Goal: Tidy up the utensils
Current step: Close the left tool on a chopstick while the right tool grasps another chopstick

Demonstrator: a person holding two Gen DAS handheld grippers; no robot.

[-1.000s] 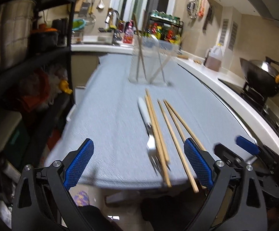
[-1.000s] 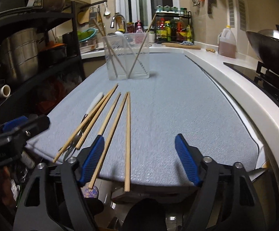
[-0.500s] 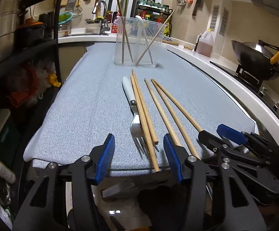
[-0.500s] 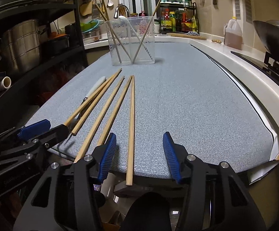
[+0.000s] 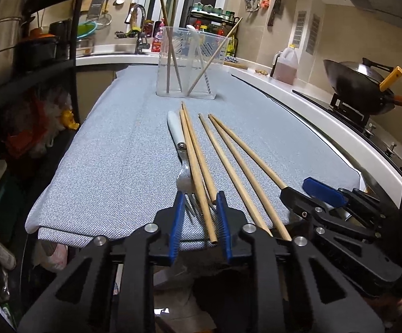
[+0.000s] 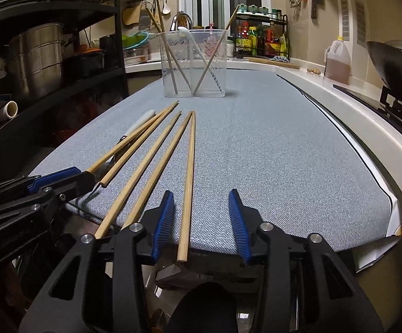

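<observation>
My left gripper (image 5: 199,205) has just been closing, and its blue pads now stand narrowly apart around the tines of the fork (image 5: 182,166) and the near end of one chopstick (image 5: 198,177). I cannot tell if the pads already press on them. My right gripper (image 6: 201,222) has also just been closing. Its jaws are half apart, with the rightmost chopstick (image 6: 188,183) between them, near the left pad but not touched by the right one. Five chopsticks and the fork lie side by side on the grey cloth (image 6: 270,152). Behind them stands the clear holder (image 6: 194,63) with utensils already in it.
</observation>
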